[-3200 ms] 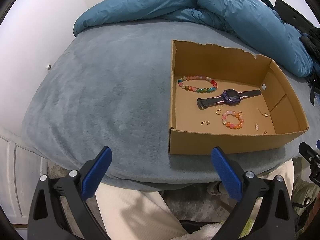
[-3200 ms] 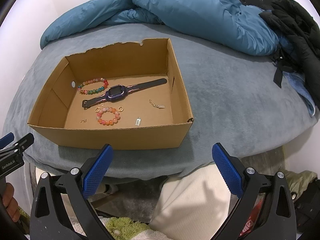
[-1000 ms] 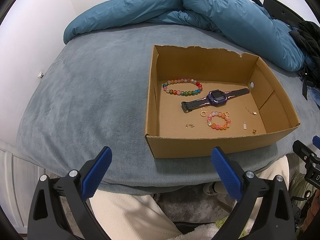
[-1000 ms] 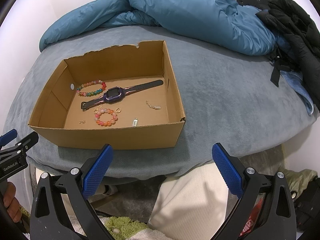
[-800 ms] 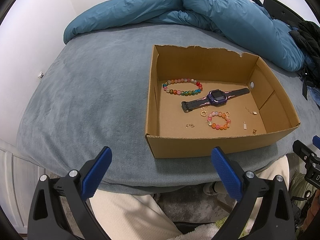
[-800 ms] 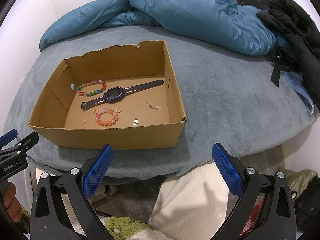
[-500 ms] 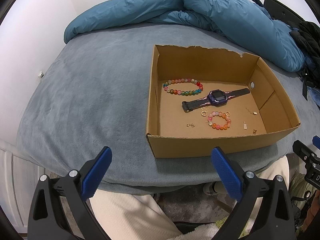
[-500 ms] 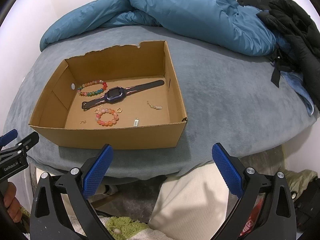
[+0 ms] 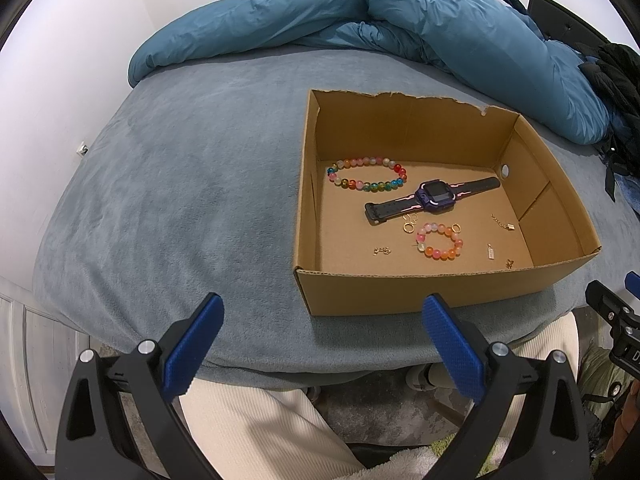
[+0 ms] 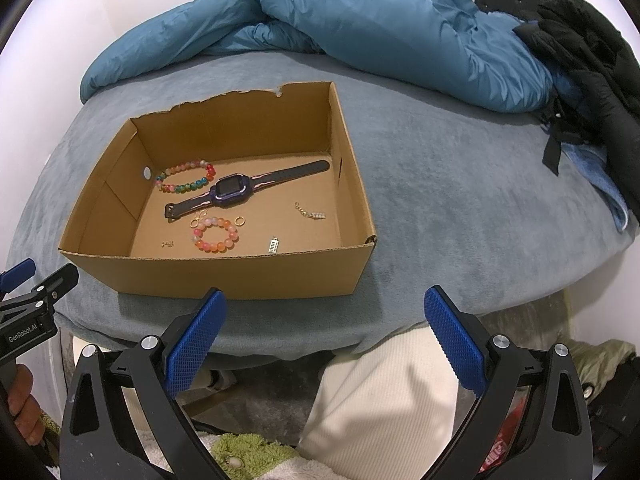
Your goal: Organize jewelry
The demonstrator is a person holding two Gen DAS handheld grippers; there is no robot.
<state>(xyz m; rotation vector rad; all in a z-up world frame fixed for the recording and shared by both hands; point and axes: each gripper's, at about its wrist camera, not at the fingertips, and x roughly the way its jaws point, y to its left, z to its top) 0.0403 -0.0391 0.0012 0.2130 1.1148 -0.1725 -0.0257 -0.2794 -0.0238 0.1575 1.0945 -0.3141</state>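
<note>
Cardboard box [image 9: 420,296] is sitting on the grey bed [image 9: 180,200], its near wall facing both claws. Inside, the watch [image 10: 232,190] is lying along the box's width beside the beaded bracelets. Left gripper [image 9: 320,344] and right gripper [image 10: 322,338] are hovering spread and empty, the right seeming marginally nearer.
</note>
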